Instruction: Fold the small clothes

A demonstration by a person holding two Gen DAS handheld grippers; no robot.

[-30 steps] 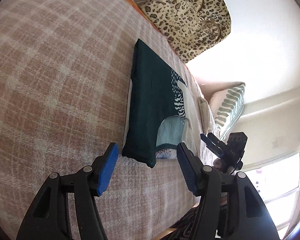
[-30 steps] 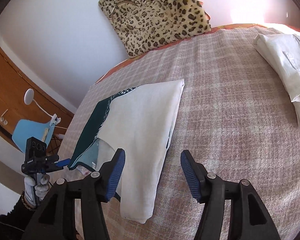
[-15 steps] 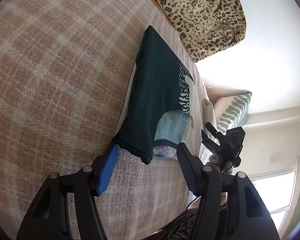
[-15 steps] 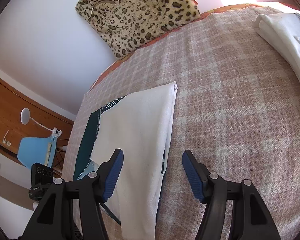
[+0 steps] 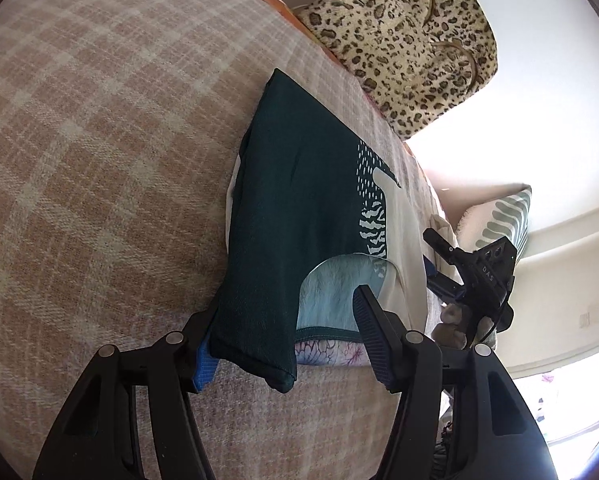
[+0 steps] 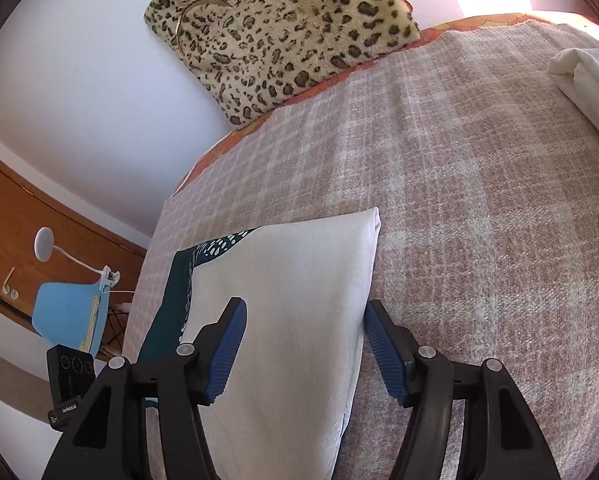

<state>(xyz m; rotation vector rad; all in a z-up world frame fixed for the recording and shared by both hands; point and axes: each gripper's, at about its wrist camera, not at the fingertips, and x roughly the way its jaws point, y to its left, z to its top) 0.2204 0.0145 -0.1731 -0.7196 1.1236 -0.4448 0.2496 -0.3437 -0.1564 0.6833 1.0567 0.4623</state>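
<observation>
- One folded shirt (image 5: 283, 220) on the bed (image 5: 99, 140).
- Left hand-held gripper (image 5: 287, 344) spread, straddling its near corner.
- Right hand-held gripper (image 6: 303, 344) spread over its white edge; bare blanket rightward.

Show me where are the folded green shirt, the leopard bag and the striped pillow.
folded green shirt (image 5: 291, 208): left wrist view, on its dark green panel.
leopard bag (image 6: 283, 36): right wrist view, middle of its spotted side.
striped pillow (image 5: 503, 220): left wrist view, on its striped face.
</observation>
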